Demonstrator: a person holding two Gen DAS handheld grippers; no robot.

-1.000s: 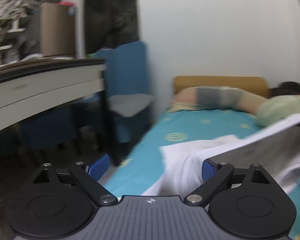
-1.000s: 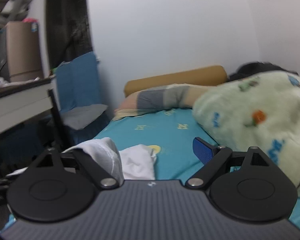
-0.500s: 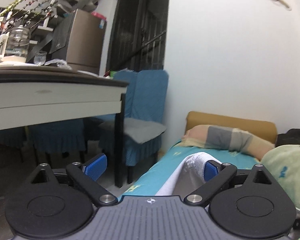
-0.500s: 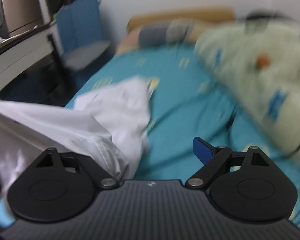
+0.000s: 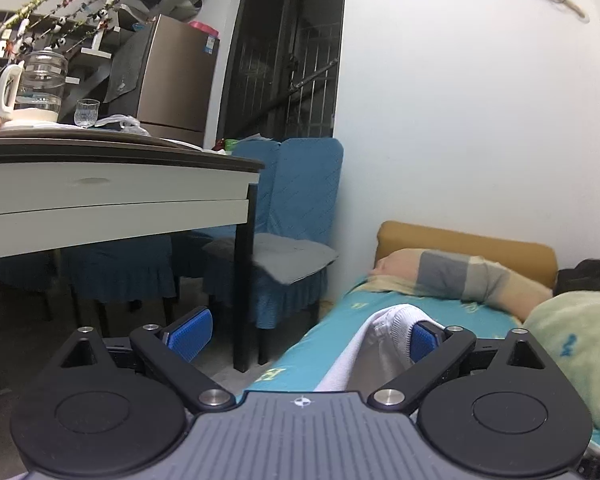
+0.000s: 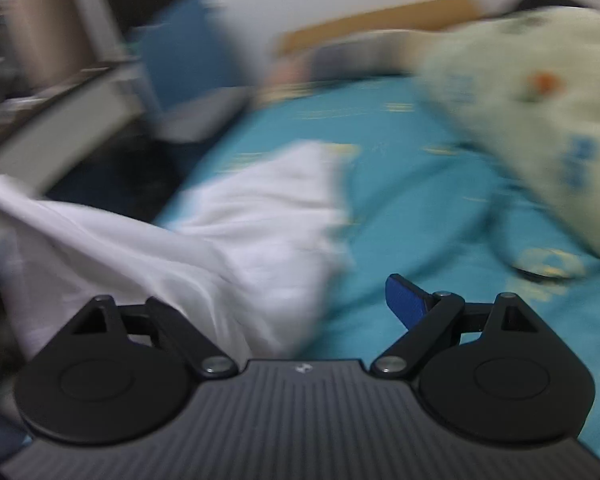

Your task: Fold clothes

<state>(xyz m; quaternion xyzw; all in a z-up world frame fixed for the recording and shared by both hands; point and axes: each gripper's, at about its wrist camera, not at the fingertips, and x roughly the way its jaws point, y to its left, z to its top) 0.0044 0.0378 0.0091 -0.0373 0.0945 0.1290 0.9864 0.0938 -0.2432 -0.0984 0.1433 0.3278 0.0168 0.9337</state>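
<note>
A white garment lies partly on the teal bed sheet and stretches up toward the left edge of the blurred right wrist view. My right gripper is open. Its right blue pad is bare and the cloth hides its left finger. In the left wrist view, a ribbed edge of the white garment hangs over the right pad of my left gripper. That gripper is open wide, with its left pad bare and nothing pinched between the fingers.
A pale green patterned blanket fills the right of the bed, with dark hair showing beyond it. A striped pillow lies at the headboard. A table with glassware and blue-covered chairs stand left of the bed.
The left gripper has risen and levelled out, carrying the garment edge over its right finger. The right gripper has swung down toward the bed while the cloth pulled out to the left.
</note>
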